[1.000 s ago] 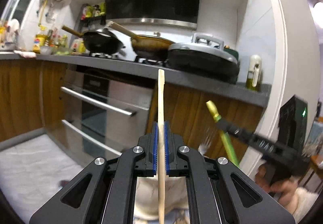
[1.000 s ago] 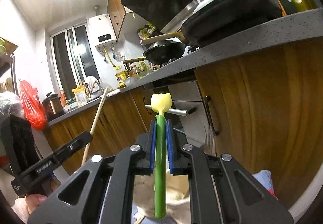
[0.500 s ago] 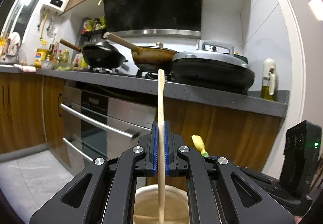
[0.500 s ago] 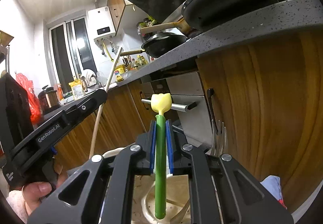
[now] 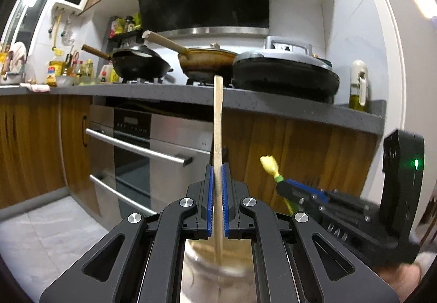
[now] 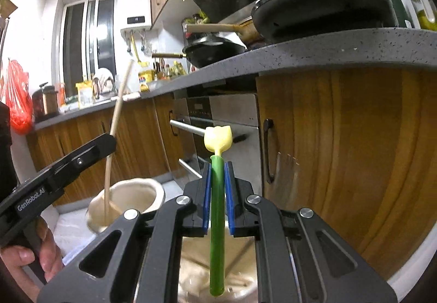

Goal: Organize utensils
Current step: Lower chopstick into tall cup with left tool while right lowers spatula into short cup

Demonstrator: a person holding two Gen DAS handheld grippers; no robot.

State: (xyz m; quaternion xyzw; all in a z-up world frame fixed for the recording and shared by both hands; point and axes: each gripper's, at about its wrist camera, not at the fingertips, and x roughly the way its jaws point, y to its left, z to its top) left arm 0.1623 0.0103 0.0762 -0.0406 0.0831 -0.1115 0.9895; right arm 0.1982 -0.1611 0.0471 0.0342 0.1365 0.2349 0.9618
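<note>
- Left wrist view: the left gripper [image 5: 217,200] is clamping a wooden stick [image 5: 218,122], jaws nearly closed on it, blue pads pressing both flat sides. The stick is standing upright, its top rising well above the jaws and its lower end hanging below them over the mouth of a cream container [image 5: 218,267], blurred under the fingers.
- To the right of these jaws, the right gripper [image 5: 285,189] is showing side-on with a yellow tulip tip poking up out of it.
- Right wrist view: the right gripper [image 6: 217,199] is gripping a green-handled utensil [image 6: 217,221] upright, jaws drawn in tight on the shaft. Its lower end is hanging just below the jaws, above a cream holder [image 6: 240,284].
- Left of these jaws, the stick's foot appears to be already inside a second cream pot [image 6: 133,193]; a hand [image 6: 35,256] is holding that tool.
- Step, as I judge it: both utensils are being lowered into holders. Next move calls for easing each down until it seats, then opening the jaws without tipping the pots.
</note>
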